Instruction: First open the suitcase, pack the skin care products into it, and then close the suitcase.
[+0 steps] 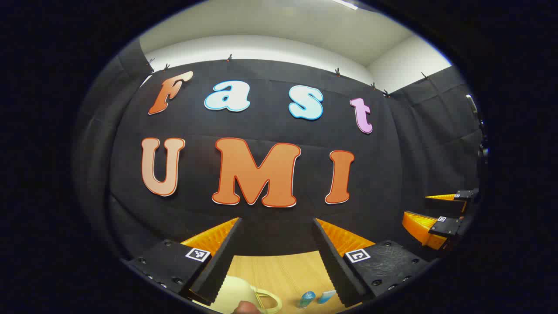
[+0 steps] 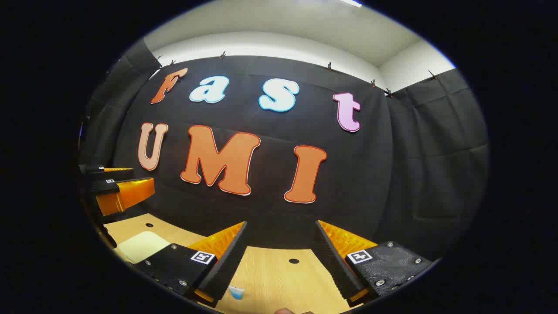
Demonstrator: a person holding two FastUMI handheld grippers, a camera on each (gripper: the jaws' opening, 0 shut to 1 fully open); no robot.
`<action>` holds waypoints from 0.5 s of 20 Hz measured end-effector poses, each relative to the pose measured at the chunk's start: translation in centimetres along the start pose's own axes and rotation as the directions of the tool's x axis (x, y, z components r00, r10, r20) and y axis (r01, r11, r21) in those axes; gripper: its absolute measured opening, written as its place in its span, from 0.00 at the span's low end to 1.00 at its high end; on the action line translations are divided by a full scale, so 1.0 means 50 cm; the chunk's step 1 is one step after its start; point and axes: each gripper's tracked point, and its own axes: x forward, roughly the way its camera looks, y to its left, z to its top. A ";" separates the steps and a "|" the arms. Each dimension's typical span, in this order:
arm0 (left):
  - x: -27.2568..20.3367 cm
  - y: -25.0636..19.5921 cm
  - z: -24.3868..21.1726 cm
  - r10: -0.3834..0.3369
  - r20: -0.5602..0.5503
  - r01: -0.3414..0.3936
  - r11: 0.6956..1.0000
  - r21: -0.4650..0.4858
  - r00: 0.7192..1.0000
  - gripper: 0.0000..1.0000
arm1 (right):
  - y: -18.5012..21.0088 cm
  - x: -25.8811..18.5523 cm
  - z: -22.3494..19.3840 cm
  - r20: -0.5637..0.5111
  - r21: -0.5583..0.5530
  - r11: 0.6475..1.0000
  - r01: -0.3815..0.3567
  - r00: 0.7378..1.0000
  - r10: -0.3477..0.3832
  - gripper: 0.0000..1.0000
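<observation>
Nothing looked packed yet — both the left gripper (image 1: 277, 226) and right gripper (image 2: 281, 229) hung wide open and empty above the wooden table (image 2: 279, 274), the pale suitcase (image 1: 237, 294) closed beside small blue skin care bottles (image 1: 307, 299) — all steps remained.

Even, fairly bright indoor light is coming from above; a ceiling fixture (image 1: 346, 3) is glowing at the top edge of the left gripper view and again in the right gripper view. The white ceiling is reading clean, not blowing out. The black cloth wall (image 1: 270, 126) is soaking up light, showing only faint folds. The worktop (image 2: 279, 274) is looking warm with soft, weak shadows. Fisheye distortion is bending straight lines hard toward the edges. Focus is staying sharp centrally, softening at the rim.
</observation>
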 end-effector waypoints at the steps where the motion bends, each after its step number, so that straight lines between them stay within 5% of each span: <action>1: 0.000 0.004 -0.001 0.003 -0.001 -0.003 1.000 -0.002 1.000 0.96 | 0.009 0.000 -0.007 -0.007 -0.002 1.000 -0.011 1.000 0.011 0.95; 10: 0.029 0.009 -0.029 0.139 -0.027 -0.138 0.990 0.026 0.990 0.96 | 0.039 0.061 -0.003 0.045 0.018 0.986 -0.164 0.986 0.163 0.94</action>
